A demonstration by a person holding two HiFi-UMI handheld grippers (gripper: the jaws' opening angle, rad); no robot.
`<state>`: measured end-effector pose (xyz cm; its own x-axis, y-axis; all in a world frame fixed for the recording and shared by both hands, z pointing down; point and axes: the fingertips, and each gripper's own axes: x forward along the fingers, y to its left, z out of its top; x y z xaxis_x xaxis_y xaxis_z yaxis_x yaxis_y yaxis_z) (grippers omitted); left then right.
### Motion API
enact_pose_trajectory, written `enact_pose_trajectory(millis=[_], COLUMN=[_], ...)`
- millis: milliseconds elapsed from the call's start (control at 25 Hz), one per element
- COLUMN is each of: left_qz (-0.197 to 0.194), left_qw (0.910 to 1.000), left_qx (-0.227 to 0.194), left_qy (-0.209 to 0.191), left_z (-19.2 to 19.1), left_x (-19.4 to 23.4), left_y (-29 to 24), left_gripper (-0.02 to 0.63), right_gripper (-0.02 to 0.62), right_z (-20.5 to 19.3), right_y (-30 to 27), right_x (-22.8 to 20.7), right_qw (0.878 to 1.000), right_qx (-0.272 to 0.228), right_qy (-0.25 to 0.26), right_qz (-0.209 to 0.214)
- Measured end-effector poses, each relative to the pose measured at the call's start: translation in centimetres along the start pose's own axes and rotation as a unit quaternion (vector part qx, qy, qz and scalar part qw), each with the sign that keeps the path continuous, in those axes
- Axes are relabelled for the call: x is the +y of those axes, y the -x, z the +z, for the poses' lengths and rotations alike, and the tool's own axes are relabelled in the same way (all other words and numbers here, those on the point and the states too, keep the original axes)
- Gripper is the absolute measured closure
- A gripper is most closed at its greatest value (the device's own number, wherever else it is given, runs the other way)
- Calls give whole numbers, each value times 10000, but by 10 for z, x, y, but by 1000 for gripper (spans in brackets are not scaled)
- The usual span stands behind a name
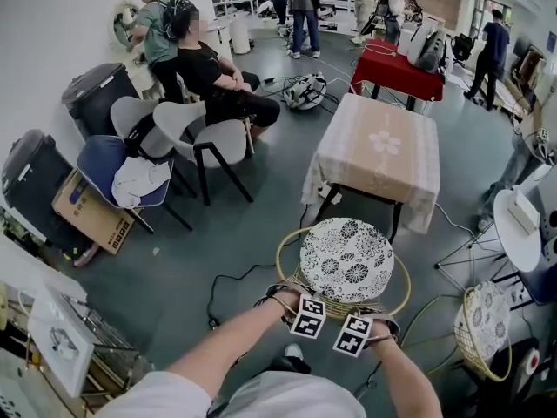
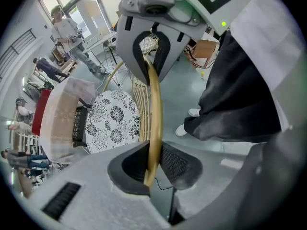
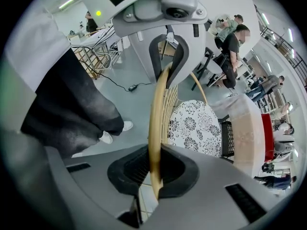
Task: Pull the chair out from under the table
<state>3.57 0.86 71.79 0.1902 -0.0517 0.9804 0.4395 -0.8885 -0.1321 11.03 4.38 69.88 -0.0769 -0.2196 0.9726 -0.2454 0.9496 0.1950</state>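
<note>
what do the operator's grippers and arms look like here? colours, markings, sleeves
The left gripper and right gripper have pale grey moulded plastic bodies, with black ribbed pads lining the jaws. Each carries a cube with black-and-white square markers and a small green light near its camera. The forearms are bare below short pale grey sleeves.

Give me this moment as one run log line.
left hand-held gripper: shut on rim of chair | right hand-held gripper: shut on same rim | chair: before table
</note>
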Motion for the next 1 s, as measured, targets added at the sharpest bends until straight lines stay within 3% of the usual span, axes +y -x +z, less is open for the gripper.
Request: enact_pose_trajectory(millis=[320, 480, 560, 640, 840, 1000], left_qz=[28, 181, 271, 291, 494, 539], left_qw=[9999, 9995, 9984, 9959, 9864, 9778], left_qx=[-14, -24, -148, -321, -675, -871], left_qy=[99, 258, 467, 799, 1417, 1830], left_z=[4, 4, 4, 5, 11, 13], left_x=[-15, -15, -16, -17, -10, -8], left_y=[0, 1, 1, 3, 13, 26], left_gripper=[548, 548, 534, 490, 465, 463], right_gripper=[575, 574, 569, 470, 469, 469], right_z=[1, 3, 5, 9, 14, 27], right_y=[3, 4, 6, 9, 22, 42], right_x=[14, 13, 16, 17, 7, -5], right_qw=[9999, 9992, 9980, 9953, 9838, 9677], right_qx=[-55, -214, -344, -510, -983, -1491], right_qy=[65, -285, -517, -812, -1455, -1970], right_qz=[-62, -177, -139, -96, -348, -503])
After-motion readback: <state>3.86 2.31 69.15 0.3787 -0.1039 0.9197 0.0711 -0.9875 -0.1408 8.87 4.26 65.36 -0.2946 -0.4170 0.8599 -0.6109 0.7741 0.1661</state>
